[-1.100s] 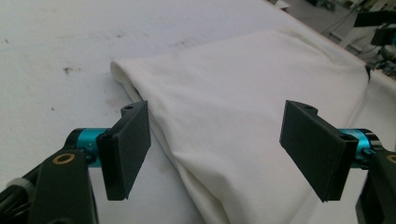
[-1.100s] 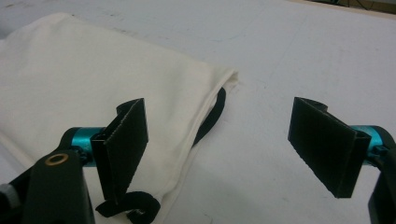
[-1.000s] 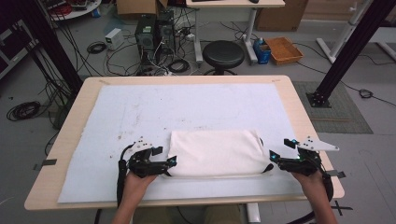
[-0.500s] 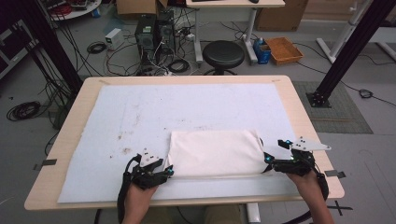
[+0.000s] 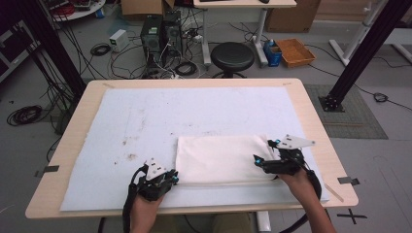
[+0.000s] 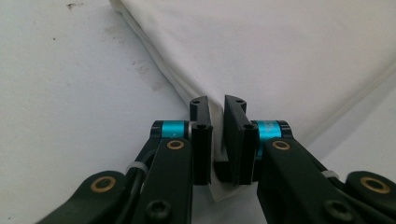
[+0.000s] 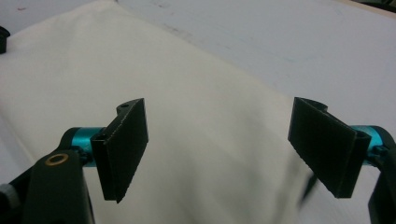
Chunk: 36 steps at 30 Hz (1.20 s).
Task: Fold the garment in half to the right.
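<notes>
black flat jaws pinch soft folded white cloth.

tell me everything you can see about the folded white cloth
The folded white cloth looks like soft, plain cotton, folded into a flat rectangle, its layered edges showing along the left side. It lies on the white mat near the table's front edge. The left hand-held gripper has just closed on its near-left corner; the right hand-held gripper hangs open over its right end.

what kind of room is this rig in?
Probably a robotics lab or workshop: desktop computer towers amid loose cables on the floor, black framing struts flanking the table, and a cardboard box against the back.
</notes>
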Motion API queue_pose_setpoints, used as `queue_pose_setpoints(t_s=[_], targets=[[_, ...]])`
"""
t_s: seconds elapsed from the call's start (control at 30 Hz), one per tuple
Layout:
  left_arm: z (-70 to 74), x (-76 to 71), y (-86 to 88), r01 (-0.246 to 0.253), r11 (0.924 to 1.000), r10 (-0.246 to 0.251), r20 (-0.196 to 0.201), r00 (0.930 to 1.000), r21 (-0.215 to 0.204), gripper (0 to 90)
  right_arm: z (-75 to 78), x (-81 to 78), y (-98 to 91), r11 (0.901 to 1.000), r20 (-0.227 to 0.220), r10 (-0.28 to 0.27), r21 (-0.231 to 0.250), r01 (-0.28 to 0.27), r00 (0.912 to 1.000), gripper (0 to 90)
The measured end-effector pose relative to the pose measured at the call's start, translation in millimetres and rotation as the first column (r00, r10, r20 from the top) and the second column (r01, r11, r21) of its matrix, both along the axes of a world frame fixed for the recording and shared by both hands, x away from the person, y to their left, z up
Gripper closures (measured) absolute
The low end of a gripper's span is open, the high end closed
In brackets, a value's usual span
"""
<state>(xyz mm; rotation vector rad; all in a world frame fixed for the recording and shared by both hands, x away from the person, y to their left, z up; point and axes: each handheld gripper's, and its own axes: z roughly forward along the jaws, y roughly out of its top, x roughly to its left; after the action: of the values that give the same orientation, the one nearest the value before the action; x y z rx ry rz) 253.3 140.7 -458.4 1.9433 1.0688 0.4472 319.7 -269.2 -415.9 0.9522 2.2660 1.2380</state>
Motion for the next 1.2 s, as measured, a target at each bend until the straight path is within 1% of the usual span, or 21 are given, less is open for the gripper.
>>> queue_pose_setpoints(t_s=[0.07, 0.13, 0.2, 0.3, 0.4, 0.47, 0.5, 0.53, 0.63, 0.67, 0.73, 0.8, 0.83, 0.9, 0.93, 0.97, 1.03, 1.1, 1.17, 1.2], targets=[[-1.2, 0.1, 1.6, -0.007, 0.9996, 0.007, -0.006, 1.0000, -0.026, 81.0, 4.8, 10.9, 20.4, 0.9998, -0.008, 0.018, -0.002, -0.018, 0.9998, 19.8], [-2.0, -0.5, 2.2, -0.011, 0.9994, 0.011, -0.002, 0.9999, -0.032, 80.8, 10.3, 22.0, 42.0, 0.9989, -0.015, 0.046, -0.010, -0.046, 0.9988, 19.8], [-2.4, -1.5, 1.6, -0.014, 0.9994, 0.014, 0.001, 0.9999, -0.033, 80.6, 16.1, 33.0, 63.6, 0.9966, -0.008, 0.079, -0.022, -0.079, 0.9969, 19.8], [-3.0, -1.1, 2.5, -0.019, 0.9985, 0.019, -0.006, 0.9998, -0.051, 80.3, 23.4, 48.6, 93.7, 0.9931, -0.034, 0.114, -0.024, -0.115, 0.9929, 19.8], [-3.1, -0.6, 3.5, -0.021, 0.9979, 0.020, -0.014, 0.9997, -0.061, 80.1, 27.0, 64.0, 121.5, 0.9897, -0.053, 0.132, -0.048, -0.135, 0.9898, 19.9], [-3.2, -0.4, 3.9, -0.018, 0.9979, 0.018, -0.014, 0.9997, -0.063, 79.9, 27.9, 74.2, 142.4, 0.9875, -0.076, 0.136, -0.070, -0.141, 0.9878, 19.8], [-3.3, -0.3, 4.0, -0.018, 0.9977, 0.018, -0.014, 0.9997, -0.065, 79.8, 27.5, 78.8, 151.5, 0.9858, -0.083, 0.143, -0.076, -0.149, 0.9862, 19.9], [-3.3, -0.3, 4.1, -0.019, 0.9977, 0.018, -0.014, 0.9997, -0.066, 79.8, 27.1, 81.8, 158.6, 0.9846, -0.099, 0.145, -0.084, -0.153, 0.9845, 19.9], [-3.4, -0.4, 4.6, -0.020, 0.9976, 0.019, -0.018, 0.9997, -0.067, 79.6, 21.7, 93.5, 189.0, 0.9753, -0.155, 0.152, -0.137, -0.173, 0.9762, 19.9], [-3.5, -0.4, 4.6, -0.020, 0.9972, 0.019, -0.019, 0.9996, -0.072, 79.6, 19.7, 95.4, 195.5, 0.9736, -0.165, 0.154, -0.142, -0.178, 0.9741, 20.0], [-3.7, -0.2, 4.8, -0.021, 0.9966, 0.019, -0.022, 0.9996, -0.079, 79.6, 14.1, 100.0, 211.2, 0.9666, -0.190, 0.162, -0.167, -0.194, 0.9684, 20.1], [-3.7, -0.1, 5.4, -0.019, 0.9963, 0.017, -0.026, 0.9995, -0.084, 79.4, 9.5, 104.1, 223.4, 0.9610, -0.204, 0.158, -0.193, -0.198, 0.9662, 20.8], [-3.8, 0.1, 5.7, -0.018, 0.9963, 0.016, -0.024, 0.9996, -0.084, 79.2, 8.1, 105.9, 228.0, 0.9597, -0.214, 0.149, -0.204, -0.193, 0.9654, 24.0], [-3.8, 0.1, 5.8, -0.017, 0.9964, 0.015, -0.024, 0.9996, -0.083, 79.0, 6.0, 108.9, 235.1, 0.9617, -0.230, 0.125, -0.211, -0.175, 0.9652, 25.1], [-3.8, 0.2, 6.1, -0.017, 0.9965, 0.015, -0.023, 0.9996, -0.082, 78.9, 4.8, 110.0, 238.1, 0.9638, -0.238, 0.115, -0.208, -0.166, 0.9645, 26.3], [-3.9, 0.3, 6.2, -0.017, 0.9962, 0.015, -0.024, 0.9996, -0.085, 78.9, 3.6, 111.1, 240.6, 0.9638, -0.245, 0.112, -0.210, -0.165, 0.9631, 28.3], [-4.0, 0.7, 6.6, -0.016, 0.9957, 0.013, -0.028, 0.9995, -0.091, 78.9, 0.4, 112.5, 245.1, 0.9596, -0.250, 0.102, -0.230, -0.162, 0.9628, 32.2], [-4.0, 1.0, 6.9, -0.016, 0.9951, 0.013, -0.033, 0.9994, -0.098, 79.0, -3.6, 113.6, 249.1, 0.9540, -0.273, 0.111, -0.240, -0.179, 0.9556, 38.5], [-4.2, 1.1, 6.9, -0.018, 0.9947, 0.014, -0.034, 0.9993, -0.101, 79.0, -7.5, 113.0, 254.6, 0.9422, -0.276, 0.139, -0.259, -0.213, 0.9512, 44.8], [-4.1, 1.0, 6.8, -0.017, 0.9949, 0.014, -0.034, 0.9993, -0.099, 79.0, -8.3, 112.2, 256.8, 0.9394, -0.275, 0.141, -0.266, -0.216, 0.9511, 46.8]])
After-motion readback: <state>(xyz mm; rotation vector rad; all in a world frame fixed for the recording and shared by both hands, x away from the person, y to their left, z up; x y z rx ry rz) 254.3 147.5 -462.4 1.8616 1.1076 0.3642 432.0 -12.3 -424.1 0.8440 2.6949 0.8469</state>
